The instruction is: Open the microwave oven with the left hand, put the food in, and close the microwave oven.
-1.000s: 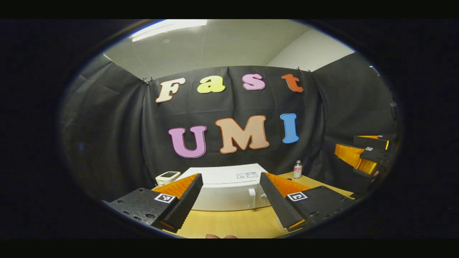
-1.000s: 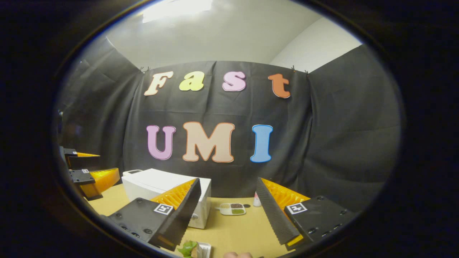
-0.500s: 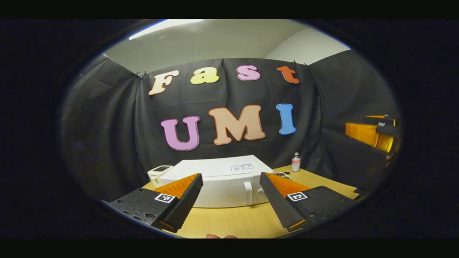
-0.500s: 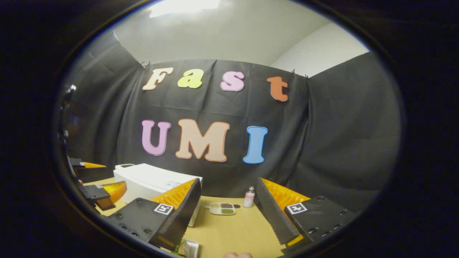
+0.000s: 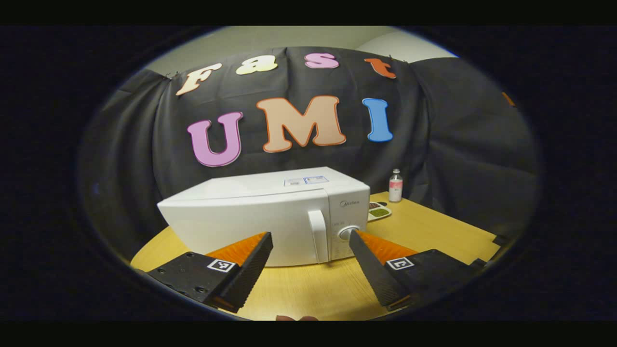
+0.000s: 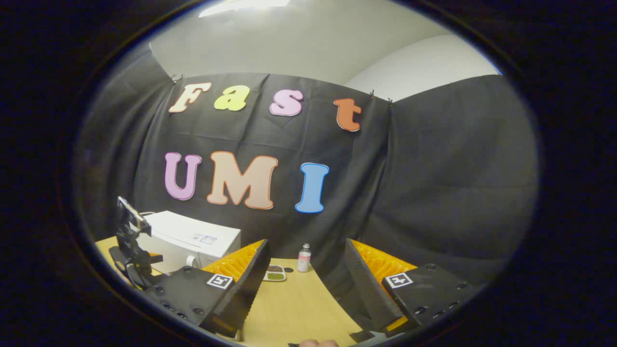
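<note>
A white microwave (image 5: 250, 214) stands on the wooden table (image 5: 313, 289) with its door closed. Its vertical handle (image 5: 318, 236) and round knob (image 5: 348, 233) sit at the right of the front. My left gripper (image 5: 310, 239) is open a short way in front of the handle, touching nothing. In the right gripper view the microwave (image 6: 193, 238) is at the far left, with the left gripper's dark housing (image 6: 129, 255) in front of it. My right gripper (image 6: 307, 246) is open and empty above the table (image 6: 289, 308).
A small bottle (image 5: 395, 185) and a little divided dish (image 5: 378, 211) stand to the right of the microwave near the black cloth wall. In the right gripper view the bottle (image 6: 303, 258) and dish (image 6: 274, 274) lie ahead between the fingers.
The left gripper has come closer to the microwave and tilted down, so the oven looms larger. The right gripper has swung to the right; the plate of greens has left its lower edge.
</note>
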Demonstrator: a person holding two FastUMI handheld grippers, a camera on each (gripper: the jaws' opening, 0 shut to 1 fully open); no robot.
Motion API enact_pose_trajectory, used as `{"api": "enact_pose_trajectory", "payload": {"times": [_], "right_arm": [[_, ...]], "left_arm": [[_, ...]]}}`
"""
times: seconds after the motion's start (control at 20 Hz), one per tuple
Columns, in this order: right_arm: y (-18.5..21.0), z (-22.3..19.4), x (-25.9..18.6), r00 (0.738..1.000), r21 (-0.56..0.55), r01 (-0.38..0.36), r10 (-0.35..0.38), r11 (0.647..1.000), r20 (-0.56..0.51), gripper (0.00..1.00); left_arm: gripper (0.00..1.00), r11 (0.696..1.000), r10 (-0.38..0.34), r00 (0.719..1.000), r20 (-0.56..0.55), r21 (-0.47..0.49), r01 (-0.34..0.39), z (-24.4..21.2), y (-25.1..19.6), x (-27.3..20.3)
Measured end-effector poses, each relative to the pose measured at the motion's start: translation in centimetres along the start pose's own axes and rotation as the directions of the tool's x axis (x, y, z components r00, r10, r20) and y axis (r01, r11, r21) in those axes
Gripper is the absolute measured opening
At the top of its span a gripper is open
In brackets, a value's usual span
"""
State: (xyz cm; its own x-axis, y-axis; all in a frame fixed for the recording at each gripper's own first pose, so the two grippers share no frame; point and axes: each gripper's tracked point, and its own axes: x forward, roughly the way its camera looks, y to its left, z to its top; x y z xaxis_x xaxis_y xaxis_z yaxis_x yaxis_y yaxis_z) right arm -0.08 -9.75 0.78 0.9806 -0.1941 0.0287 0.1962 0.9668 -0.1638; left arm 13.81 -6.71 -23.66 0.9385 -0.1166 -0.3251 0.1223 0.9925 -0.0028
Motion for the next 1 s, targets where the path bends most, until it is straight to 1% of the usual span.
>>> {"api": "enact_pose_trajectory", "payload": {"times": [0.15,0.25,0.3,0.4,0.45,0.5,0.55,0.6,0.7,0.75,0.8,0.85,0.9,0.95,1.0], "right_arm": [[-0.6,0.2,0.0,1.000,-0.012,0.024,-0.024,1.000,0.002,0.96],[-0.3,0.1,0.1,1.000,-0.007,0.018,-0.019,1.000,-0.005,0.96],[-0.1,0.1,0.1,1.000,0.000,0.015,-0.015,1.000,-0.011,0.98],[0.2,0.4,0.2,1.000,0.004,0.014,-0.014,1.000,-0.005,0.97],[0.1,0.7,0.1,1.000,-0.005,0.016,-0.016,1.000,0.001,0.97],[0.0,0.9,0.1,1.000,-0.010,0.018,-0.018,1.000,0.009,0.98],[0.1,1.1,0.1,1.000,-0.008,0.018,-0.018,1.000,0.016,0.97],[0.3,1.2,0.0,1.000,-0.003,0.016,-0.016,1.000,0.017,0.97],[0.5,1.2,0.0,1.000,-0.004,0.010,-0.010,1.000,0.017,0.97],[0.6,1.2,0.0,1.000,-0.006,0.006,-0.006,1.000,0.018,0.97],[0.7,1.3,-0.1,1.000,-0.006,0.002,-0.002,1.000,0.018,0.97],[0.8,1.3,-0.3,1.000,-0.002,-0.002,0.002,1.000,0.021,0.97],[0.8,1.5,-0.4,1.000,0.001,-0.004,0.004,1.000,0.024,0.97],[0.8,1.5,-0.5,1.000,0.001,-0.005,0.005,1.000,0.027,0.97],[0.7,1.6,-0.6,1.000,0.000,-0.006,0.006,1.000,0.030,0.97]], "left_arm": [[0.98,1.000,-0.006,0.999,-0.047,0.012,0.007,-1.8,-0.3,3.0],[0.98,1.000,-0.014,0.998,-0.066,0.000,0.014,-2.5,-0.5,4.7],[0.98,1.000,-0.003,0.998,-0.064,0.000,0.003,-2.7,-0.3,5.2],[0.94,1.000,0.011,0.999,-0.050,0.000,-0.011,-2.5,-0.2,5.9],[0.84,1.000,0.007,0.999,-0.050,-0.001,-0.007,-2.6,-0.3,6.2],[0.83,1.000,0.003,0.999,-0.054,-0.001,-0.003,-2.7,-0.5,6.4],[0.83,1.000,-0.003,0.998,-0.060,-0.004,0.002,-2.9,-0.7,6.6],[0.84,1.000,0.007,0.998,-0.066,-0.005,-0.007,-3.0,-0.6,6.7],[0.77,1.000,0.023,0.997,-0.068,-0.014,-0.024,-3.2,-0.2,6.8],[0.69,0.999,0.038,0.996,-0.077,-0.015,-0.039,-3.5,-0.1,6.7],[0.61,1.000,0.014,0.997,-0.072,-0.026,-0.016,-3.5,-0.8,6.7],[0.48,1.000,0.006,0.996,-0.092,-0.018,-0.007,-4.0,-1.4,6.7],[0.34,1.000,0.000,0.996,-0.085,-0.005,0.000,-3.9,-1.4,6.9],[0.25,1.000,-0.006,0.998,-0.064,-0.013,0.005,-3.5,-1.4,7.1],[0.20,1.000,-0.015,0.998,-0.067,-0.025,0.013,-3.6,-1.3,6.8]]}}
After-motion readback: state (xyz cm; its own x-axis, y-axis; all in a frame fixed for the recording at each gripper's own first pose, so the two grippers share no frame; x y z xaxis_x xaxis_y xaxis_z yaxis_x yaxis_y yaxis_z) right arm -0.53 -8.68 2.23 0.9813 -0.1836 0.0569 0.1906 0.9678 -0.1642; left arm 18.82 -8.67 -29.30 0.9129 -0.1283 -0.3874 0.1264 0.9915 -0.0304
